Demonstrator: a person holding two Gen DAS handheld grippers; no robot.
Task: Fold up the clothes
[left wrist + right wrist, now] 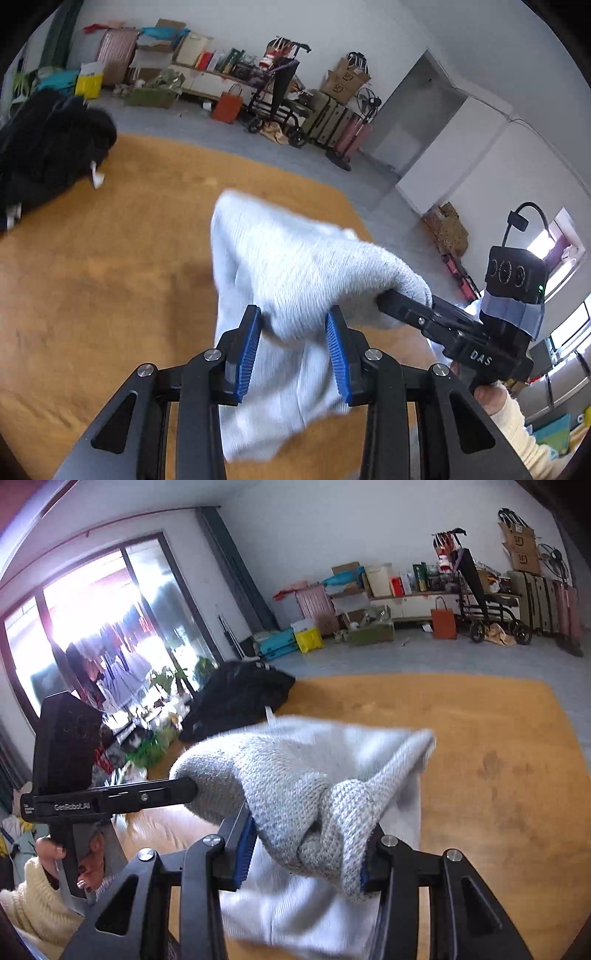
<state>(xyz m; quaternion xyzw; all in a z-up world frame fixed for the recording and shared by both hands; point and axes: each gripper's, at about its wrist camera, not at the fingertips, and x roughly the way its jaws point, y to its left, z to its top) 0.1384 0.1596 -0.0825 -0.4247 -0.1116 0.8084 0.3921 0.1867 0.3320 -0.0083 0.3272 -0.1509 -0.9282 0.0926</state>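
A light grey knit garment [295, 266] hangs bunched above the orange surface [110, 277], stretched between both grippers. My left gripper [294, 352] is shut on a fold of it, with cloth filling the gap between the blue pads [247, 354]. The right gripper [402, 308] comes in from the right, its tips buried in the knit. In the right wrist view my right gripper [306, 856] is shut on a twisted bunch of the garment [295, 775], which covers its right pad. The left gripper [184, 792] enters the cloth from the left. The garment's lower part hangs blurred below the jaws.
A heap of black clothes [48, 155] [236, 698] lies at the orange surface's [498, 757] far left corner. Boxes, bags, suitcases and a cart [484, 605] line the far wall beyond grey floor. A hand in a cream sleeve [33, 897] holds the left gripper's handle.
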